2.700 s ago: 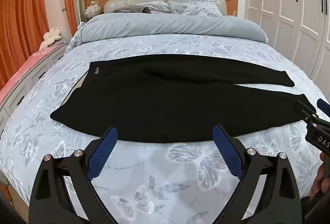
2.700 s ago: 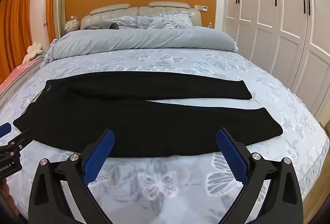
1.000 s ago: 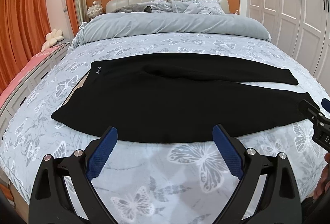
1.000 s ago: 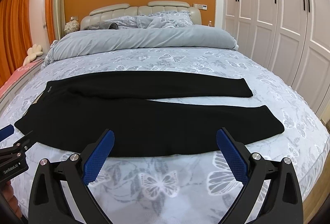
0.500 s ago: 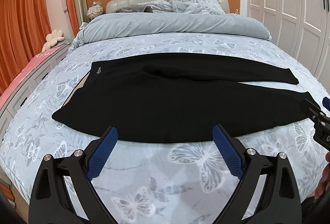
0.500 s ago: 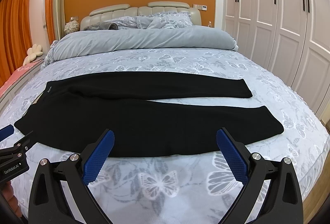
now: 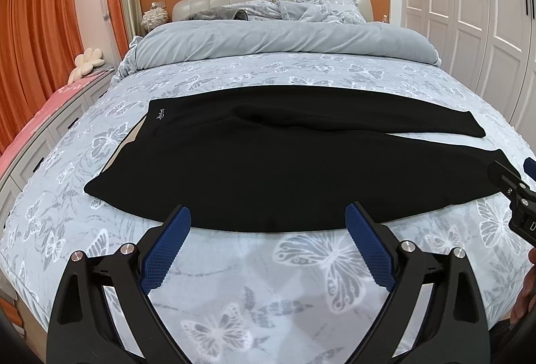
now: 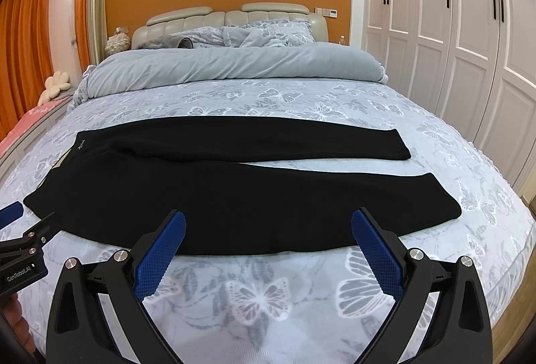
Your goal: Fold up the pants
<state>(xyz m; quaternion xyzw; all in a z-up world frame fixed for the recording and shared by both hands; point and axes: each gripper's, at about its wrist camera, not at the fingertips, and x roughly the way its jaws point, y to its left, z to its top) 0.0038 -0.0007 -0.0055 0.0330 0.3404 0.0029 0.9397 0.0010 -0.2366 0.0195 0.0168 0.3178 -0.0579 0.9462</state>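
Jaws gaping wide on left gripper (image 7: 268,223) and right gripper (image 8: 268,226), gripping nothing. Hovering level, side by side, just short of near hem. Lying flat across butterfly-print bed (image 8: 254,293): one pair of black pants (image 8: 234,196), two legs extending rightward, waistband left. Sitting beyond: rolled grey duvet (image 8: 234,69), pillows (image 8: 268,32). Nothing obstructing approach.

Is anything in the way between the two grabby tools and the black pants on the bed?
No. Only bare butterfly-print bedspread lies between each open tool, left and right, and the flat black pants.
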